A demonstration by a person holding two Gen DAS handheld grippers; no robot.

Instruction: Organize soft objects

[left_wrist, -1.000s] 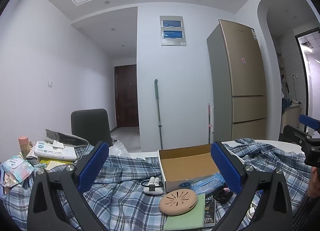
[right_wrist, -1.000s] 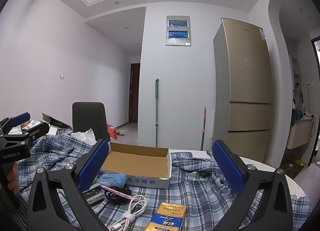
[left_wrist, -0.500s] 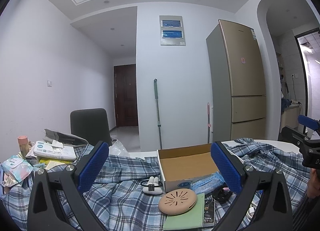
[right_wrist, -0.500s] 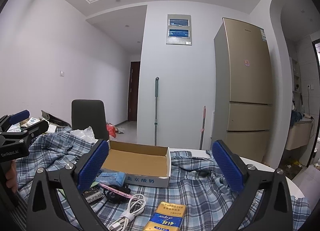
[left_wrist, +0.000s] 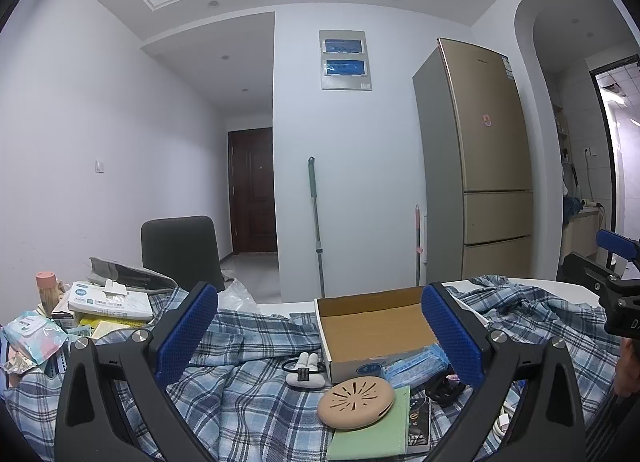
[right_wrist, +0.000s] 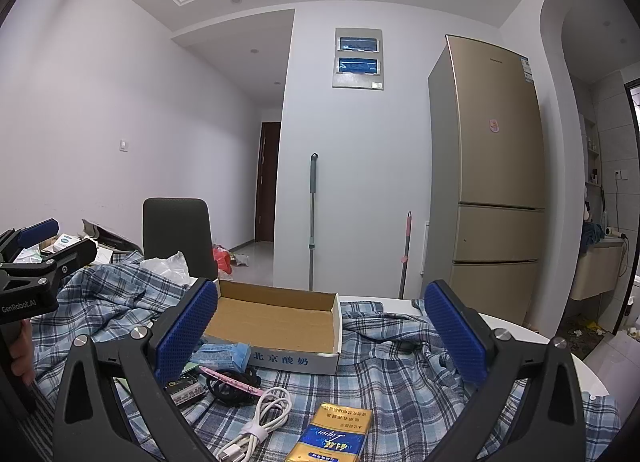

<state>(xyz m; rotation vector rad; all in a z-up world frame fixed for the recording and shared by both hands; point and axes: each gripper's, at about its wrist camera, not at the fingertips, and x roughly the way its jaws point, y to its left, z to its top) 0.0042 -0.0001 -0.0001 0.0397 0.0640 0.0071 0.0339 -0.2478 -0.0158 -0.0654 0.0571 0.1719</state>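
A blue plaid shirt (left_wrist: 248,394) lies spread over the table; it also shows in the right wrist view (right_wrist: 400,378). An open, empty cardboard box (left_wrist: 372,326) sits on it, also seen from the right (right_wrist: 276,322). A blue soft packet (left_wrist: 416,362) lies against the box front, also in the right wrist view (right_wrist: 220,356). My left gripper (left_wrist: 320,338) is open and empty above the shirt. My right gripper (right_wrist: 320,336) is open and empty, over the box's near side.
A tan round disc (left_wrist: 356,402) lies on a green notebook (left_wrist: 372,434). A white cable (right_wrist: 260,422), a yellow-blue pack (right_wrist: 332,438), and a black strap (right_wrist: 232,382) lie near. Tissue packs (left_wrist: 108,302) clutter the left. A grey chair (left_wrist: 180,250) and fridge (left_wrist: 480,166) stand behind.
Both views have shifted very slightly; the grippers stay open and nothing on the table has moved.
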